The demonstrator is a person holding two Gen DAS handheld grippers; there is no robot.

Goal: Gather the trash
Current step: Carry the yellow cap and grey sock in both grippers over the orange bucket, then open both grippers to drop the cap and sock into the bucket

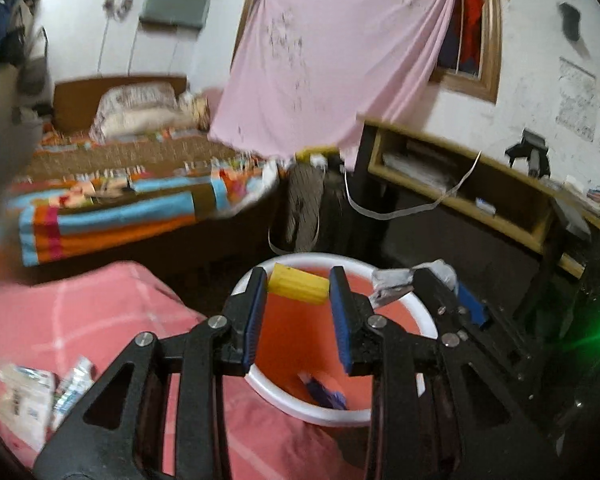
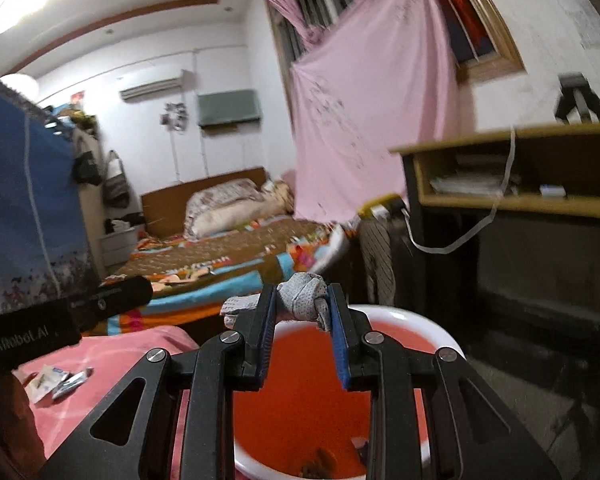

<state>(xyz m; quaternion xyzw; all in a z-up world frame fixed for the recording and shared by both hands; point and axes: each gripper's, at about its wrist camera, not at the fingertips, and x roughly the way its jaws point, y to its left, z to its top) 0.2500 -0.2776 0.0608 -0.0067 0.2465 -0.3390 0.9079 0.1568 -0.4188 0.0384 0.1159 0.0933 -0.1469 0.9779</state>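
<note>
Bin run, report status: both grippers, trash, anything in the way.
Left gripper shut on yellow piece. Right gripper shut on grey wad. Both over the red bin; more wrappers on the pink cloth. Nothing in the way.

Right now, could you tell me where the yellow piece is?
In the left wrist view, the yellow piece is clamped in the left gripper, above the red bin.

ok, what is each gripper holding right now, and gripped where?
Left gripper: yellow ridged block, clamped across its two ends. Right gripper: crumpled grey-white tissue wad, pinched across its middle.
</note>
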